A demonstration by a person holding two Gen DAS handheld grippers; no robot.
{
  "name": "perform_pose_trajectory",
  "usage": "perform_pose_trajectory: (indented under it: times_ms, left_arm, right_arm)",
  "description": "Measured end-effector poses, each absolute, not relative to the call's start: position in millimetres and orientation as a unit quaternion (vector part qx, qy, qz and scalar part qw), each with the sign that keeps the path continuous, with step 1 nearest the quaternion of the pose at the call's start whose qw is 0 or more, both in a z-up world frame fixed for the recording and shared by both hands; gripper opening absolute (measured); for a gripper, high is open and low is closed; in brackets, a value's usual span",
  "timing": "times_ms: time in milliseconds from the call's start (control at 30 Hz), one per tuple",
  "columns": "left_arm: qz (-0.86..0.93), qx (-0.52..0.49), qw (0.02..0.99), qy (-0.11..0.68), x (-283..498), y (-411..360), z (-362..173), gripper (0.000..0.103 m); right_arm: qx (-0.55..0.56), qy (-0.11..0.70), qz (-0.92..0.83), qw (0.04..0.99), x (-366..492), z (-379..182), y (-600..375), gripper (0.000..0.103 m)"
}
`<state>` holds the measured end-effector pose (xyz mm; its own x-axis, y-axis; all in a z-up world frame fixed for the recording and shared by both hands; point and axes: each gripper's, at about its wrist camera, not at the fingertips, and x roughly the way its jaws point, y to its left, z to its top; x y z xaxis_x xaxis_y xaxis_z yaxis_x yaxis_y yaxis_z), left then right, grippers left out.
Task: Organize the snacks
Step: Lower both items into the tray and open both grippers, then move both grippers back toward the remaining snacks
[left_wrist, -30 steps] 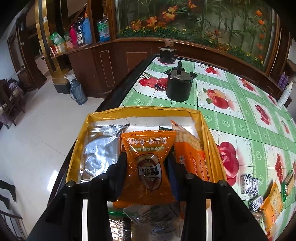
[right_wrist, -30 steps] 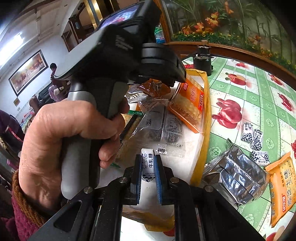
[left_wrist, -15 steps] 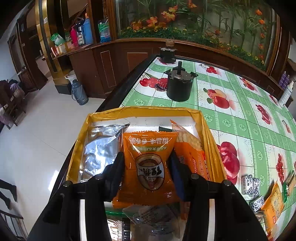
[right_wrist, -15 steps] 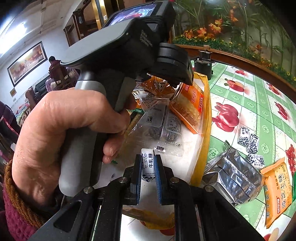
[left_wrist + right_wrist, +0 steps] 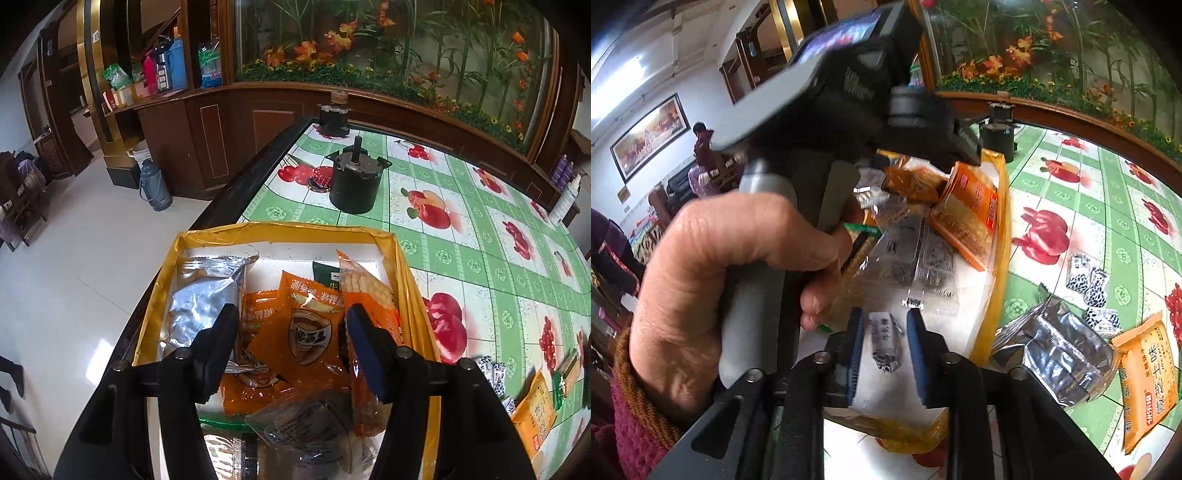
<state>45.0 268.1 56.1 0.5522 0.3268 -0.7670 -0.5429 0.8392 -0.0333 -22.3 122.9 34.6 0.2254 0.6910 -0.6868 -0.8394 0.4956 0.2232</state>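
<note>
A yellow-rimmed white box [image 5: 288, 230] holds several snack packs. In the left wrist view my left gripper [image 5: 291, 325] is open above it; an orange snack pack [image 5: 303, 339] lies loose between the fingers, on other packs, beside a silver pack [image 5: 201, 299]. In the right wrist view my right gripper [image 5: 884, 325] is open over the box's near end [image 5: 997, 258]; a small white candy pack [image 5: 884, 345] lies between the fingers, apart from both pads. The left gripper's handle and the hand [image 5: 713, 280] fill the left of that view.
Loose on the green fruit-print tablecloth [image 5: 1108, 206] right of the box lie a silver pack [image 5: 1056, 350], small black-and-white candies [image 5: 1087, 277] and an orange pack [image 5: 1148, 384]. A black pot [image 5: 354, 181] stands beyond the box. The table edge drops to the floor at left.
Both grippers have opened. The left one let go of the orange pack, which dropped tilted onto the pile. The right one let go of the small white candy pack.
</note>
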Motion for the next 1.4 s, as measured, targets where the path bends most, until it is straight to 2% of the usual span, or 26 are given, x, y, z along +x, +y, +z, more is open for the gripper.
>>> perform_pose_trajectory:
  times_ms: [533, 967, 1000, 1067, 1100, 1400]
  left_arm:
    - [0.234, -0.16, 0.885, 0.37, 35.2, 268.4, 72.1, 0.062]
    - [0.178, -0.131, 0.908, 0.356, 38.2, 234.1, 85.3, 0.062]
    - [0.165, -0.129, 0.911, 0.356, 39.0, 229.0, 85.8, 0.062]
    - [0.137, -0.124, 0.914, 0.362, 41.9, 218.3, 85.4, 0.062]
    - [0.122, -0.123, 0.915, 0.365, 43.7, 212.9, 84.9, 0.062]
    - [0.026, -0.135, 0.897, 0.42, 72.4, 164.0, 65.4, 0.06]
  right_arm:
    - [0.037, 0.37, 0.439, 0.818, 35.2, 65.3, 61.4, 0.028]
    - [0.117, 0.419, 0.34, 0.834, 90.0, 59.4, -2.0, 0.028]
    - [0.119, 0.419, 0.333, 0.836, 91.0, 59.9, -6.0, 0.029]
    - [0.125, 0.422, 0.321, 0.838, 95.2, 58.9, -15.1, 0.039]
    - [0.13, 0.423, 0.313, 0.84, 96.5, 58.6, -19.8, 0.04]
    - [0.174, 0.428, 0.265, 0.846, 117.1, 55.7, -58.4, 0.04]
